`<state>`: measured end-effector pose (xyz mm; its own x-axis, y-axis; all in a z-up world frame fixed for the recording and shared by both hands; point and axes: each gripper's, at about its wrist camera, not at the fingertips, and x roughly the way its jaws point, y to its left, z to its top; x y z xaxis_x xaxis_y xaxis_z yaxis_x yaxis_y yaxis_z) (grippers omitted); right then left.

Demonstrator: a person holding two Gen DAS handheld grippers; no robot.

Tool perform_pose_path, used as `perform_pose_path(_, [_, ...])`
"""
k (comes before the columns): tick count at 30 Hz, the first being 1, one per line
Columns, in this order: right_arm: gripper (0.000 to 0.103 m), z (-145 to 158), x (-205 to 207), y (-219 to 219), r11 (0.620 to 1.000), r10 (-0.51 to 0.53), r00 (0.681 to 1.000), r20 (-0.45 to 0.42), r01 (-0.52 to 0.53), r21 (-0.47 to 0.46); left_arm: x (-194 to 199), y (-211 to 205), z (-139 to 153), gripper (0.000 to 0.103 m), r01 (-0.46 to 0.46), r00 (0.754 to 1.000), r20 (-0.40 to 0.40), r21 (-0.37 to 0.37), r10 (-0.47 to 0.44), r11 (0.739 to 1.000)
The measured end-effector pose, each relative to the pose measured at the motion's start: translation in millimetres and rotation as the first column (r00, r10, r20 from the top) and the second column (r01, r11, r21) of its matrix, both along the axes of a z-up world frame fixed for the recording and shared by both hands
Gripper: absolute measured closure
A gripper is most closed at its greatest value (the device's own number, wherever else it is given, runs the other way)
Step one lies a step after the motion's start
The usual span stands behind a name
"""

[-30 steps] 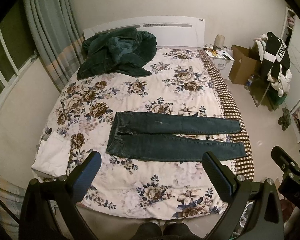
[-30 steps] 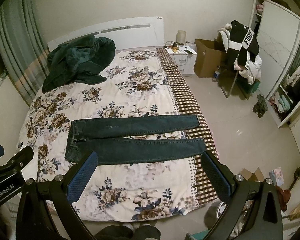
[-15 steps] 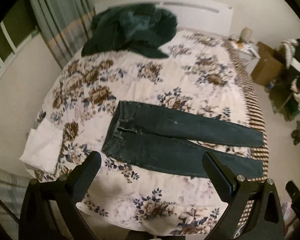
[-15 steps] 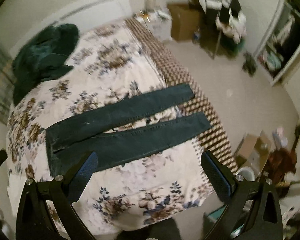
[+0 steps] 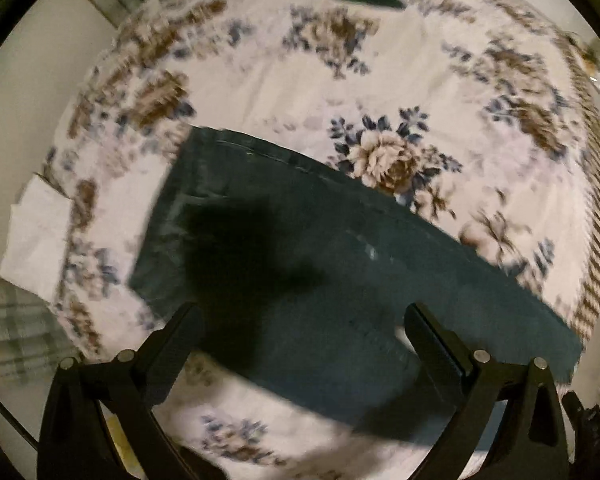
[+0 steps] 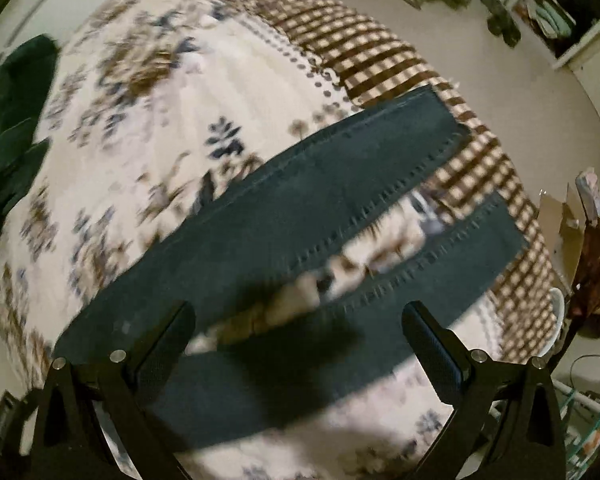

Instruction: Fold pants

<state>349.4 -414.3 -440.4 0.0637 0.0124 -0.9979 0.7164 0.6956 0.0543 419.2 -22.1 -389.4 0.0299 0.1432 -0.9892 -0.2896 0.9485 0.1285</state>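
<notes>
Dark blue jeans (image 5: 300,248) lie flat on a floral bedspread (image 5: 380,64), waistband to the left, legs running right. My left gripper (image 5: 302,336) is open and empty, hovering over the waist and upper legs, casting a shadow there. In the right wrist view the two legs (image 6: 308,200) lie side by side with a gap showing bedspread between them. My right gripper (image 6: 298,332) is open and empty above the near leg, towards the cuffs.
A dark green blanket (image 6: 8,120) lies at the head of the bed. A brown checked border (image 6: 380,60) runs along the bed's right edge. A white cloth (image 5: 36,240) hangs at the left edge. Floor, shelves and clutter (image 6: 540,20) lie to the right.
Both grippers have moved down and forward towards the bed, so the jeans fill much more of each view. Both stay open. The jeans have not moved.
</notes>
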Motion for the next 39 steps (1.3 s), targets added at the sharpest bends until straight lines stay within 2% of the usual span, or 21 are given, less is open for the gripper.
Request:
perform_pose_path(4, [0.000, -71.9, 48.2, -27.0, 0.999, -0.046, 0.998, -0.049, 0.047, 0.013, 49.7, 4.9, -70.2, 0.000, -0.063, 0.996, -0.057, -0.020, 0.062, 0.998])
perform_pose_path(6, [0.000, -111.1, 71.6, -40.5, 0.997, -0.073, 0.993, -0.088, 0.074, 0.019, 80.8, 6.9, -114.9, 0.000, -0.106, 0.989, -0.105, -0.044, 0.101, 0.993])
perform_pose_path(9, [0.000, -140.7, 79.4, -54.6, 0.993, -0.113, 0.985, -0.129, 0.117, 0.023, 109.3, 13.9, -160.2, 0.000, -0.154, 0.978, -0.151, -0.058, 0.144, 0.986])
perform_pose_path(11, [0.000, -157.9, 90.2, -63.9, 0.990, -0.137, 0.980, -0.144, 0.141, 0.019, 122.0, 23.7, -188.8, 0.004, -0.198, 0.966, -0.182, -0.066, 0.184, 0.978])
perform_pose_path(12, [0.000, -166.5, 97.0, -68.3, 0.989, -0.142, 0.978, -0.153, 0.145, 0.006, 125.4, 26.5, -198.1, 0.007, -0.214, 0.962, -0.190, -0.073, 0.197, 0.974])
perform_pose_path(15, [0.000, -189.6, 113.5, -76.9, 0.990, -0.140, 0.971, -0.196, 0.136, -0.030, 129.7, 31.1, -219.6, 0.008, -0.240, 0.953, -0.208, -0.079, 0.219, 0.968])
perform_pose_path(16, [0.000, -194.5, 115.4, -78.2, 0.990, -0.142, 0.968, -0.206, 0.139, -0.026, 128.9, 29.6, -219.3, 0.008, -0.235, 0.957, -0.192, -0.074, 0.217, 0.969])
perform_pose_path(17, [0.000, -201.4, 117.9, -80.1, 0.989, -0.148, 0.964, -0.219, 0.148, -0.016, 126.9, 27.0, -216.6, 0.013, -0.224, 0.963, -0.166, -0.064, 0.211, 0.972])
perform_pose_path(18, [0.001, -208.5, 120.1, -82.5, 0.987, -0.156, 0.962, -0.223, 0.161, 0.006, 124.5, 23.8, -213.5, 0.025, -0.212, 0.968, -0.150, -0.054, 0.202, 0.976])
perform_pose_path(19, [0.002, -213.6, 121.1, -84.4, 0.985, -0.159, 0.961, -0.227, 0.169, 0.023, 121.8, 21.9, -207.3, 0.033, -0.196, 0.974, -0.127, -0.038, 0.190, 0.980])
perform_pose_path(21, [0.010, -217.1, 120.8, -86.3, 0.985, -0.162, 0.962, -0.221, 0.172, 0.026, 117.9, 21.7, -199.6, 0.072, -0.194, 0.976, -0.103, -0.031, 0.190, 0.980])
perform_pose_path(22, [0.013, -217.2, 119.2, -86.8, 0.985, -0.160, 0.963, -0.217, 0.170, 0.029, 114.8, 22.8, -194.4, 0.082, -0.190, 0.979, -0.087, -0.060, 0.184, 0.980])
perform_pose_path(23, [0.020, -217.6, 118.8, -87.1, 0.985, -0.156, 0.965, -0.211, 0.167, 0.032, 111.9, 23.3, -190.0, 0.086, -0.183, 0.981, -0.077, -0.069, 0.177, 0.981])
perform_pose_path(24, [0.032, -217.9, 118.0, -87.1, 0.986, -0.151, 0.967, -0.205, 0.162, 0.038, 108.3, 24.9, -185.6, 0.091, -0.182, 0.982, -0.065, -0.082, 0.177, 0.980])
perform_pose_path(25, [0.039, -217.2, 116.7, -87.4, 0.986, -0.147, 0.970, -0.192, 0.159, 0.050, 106.6, 27.9, -183.4, 0.092, -0.186, 0.982, -0.058, -0.102, 0.180, 0.977])
perform_pose_path(26, [0.055, -216.8, 115.1, -88.5, 0.985, -0.146, 0.973, -0.179, 0.160, 0.063, 103.0, 32.2, -180.2, 0.095, -0.190, 0.981, -0.052, -0.122, 0.185, 0.974])
perform_pose_path(27, [0.077, -215.2, 113.5, -88.7, 0.984, -0.145, 0.976, -0.166, 0.160, 0.083, 95.6, 36.5, -174.8, 0.095, -0.191, 0.981, -0.038, -0.139, 0.188, 0.972])
perform_pose_path(28, [0.084, -212.4, 111.1, -88.1, 0.981, -0.146, 0.978, -0.151, 0.162, 0.102, 90.0, 38.7, -171.1, 0.096, -0.191, 0.982, -0.027, -0.150, 0.189, 0.970])
perform_pose_path(32, [0.091, -187.1, 98.9, -82.5, 0.983, -0.124, 0.990, -0.070, 0.132, 0.130, 51.1, 53.3, -125.6, 0.096, -0.192, 0.976, 0.054, -0.228, 0.209, 0.955])
perform_pose_path(35, [0.091, -151.3, 80.8, -71.8, 0.987, -0.089, 0.996, 0.000, 0.088, 0.134, 8.9, 75.8, -88.4, 0.096, -0.197, 0.965, 0.108, -0.304, 0.240, 0.932])
perform_pose_path(39, [0.091, -114.2, 26.5, -50.4, 0.992, -0.044, 0.997, 0.067, 0.036, 0.120, -50.6, 91.3, -74.2, 0.096, -0.219, 0.951, 0.130, -0.355, 0.280, 0.909])
